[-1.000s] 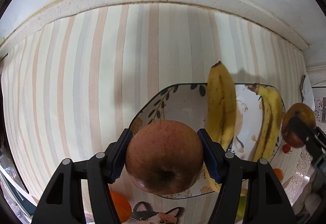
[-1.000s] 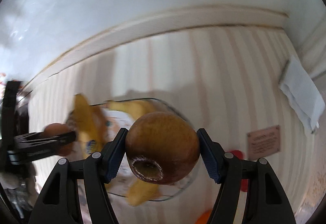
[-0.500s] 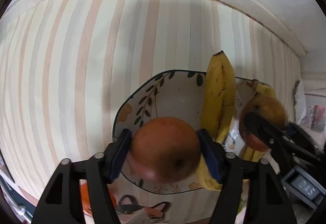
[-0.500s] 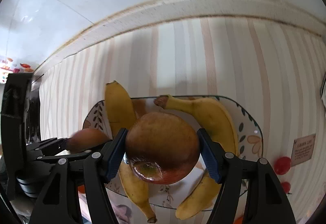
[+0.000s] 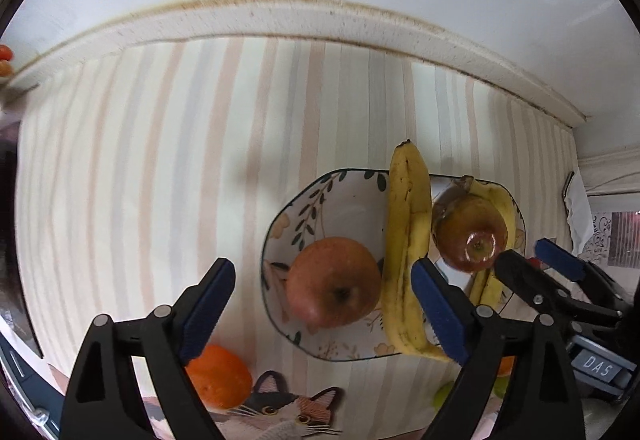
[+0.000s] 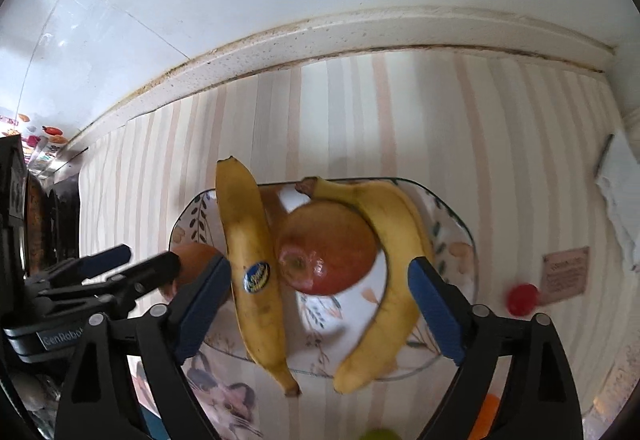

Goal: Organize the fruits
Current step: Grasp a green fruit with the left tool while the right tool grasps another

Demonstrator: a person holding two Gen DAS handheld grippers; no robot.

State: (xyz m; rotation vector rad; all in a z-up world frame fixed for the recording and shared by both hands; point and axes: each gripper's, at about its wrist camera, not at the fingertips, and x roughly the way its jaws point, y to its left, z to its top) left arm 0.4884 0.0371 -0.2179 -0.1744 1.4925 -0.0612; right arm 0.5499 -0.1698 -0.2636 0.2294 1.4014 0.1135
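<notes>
Left gripper (image 5: 322, 310) jaws opening wide, pads clear of the pale apple (image 5: 334, 282) lying in the plate (image 5: 280, 224). Right gripper (image 6: 320, 304) likewise opening; dark apple (image 6: 326, 248) lies free between two bananas (image 6: 248, 260).

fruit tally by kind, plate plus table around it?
Apples: 2, both on the plate: one left of the straight banana, one right of it.
Bananas: 2, straight and curved, both on the plate.
Oranges: 1 clear, on the table below the plate.
Total: 5. Other orange and green bits at the frame edges are too cropped to name.
</notes>
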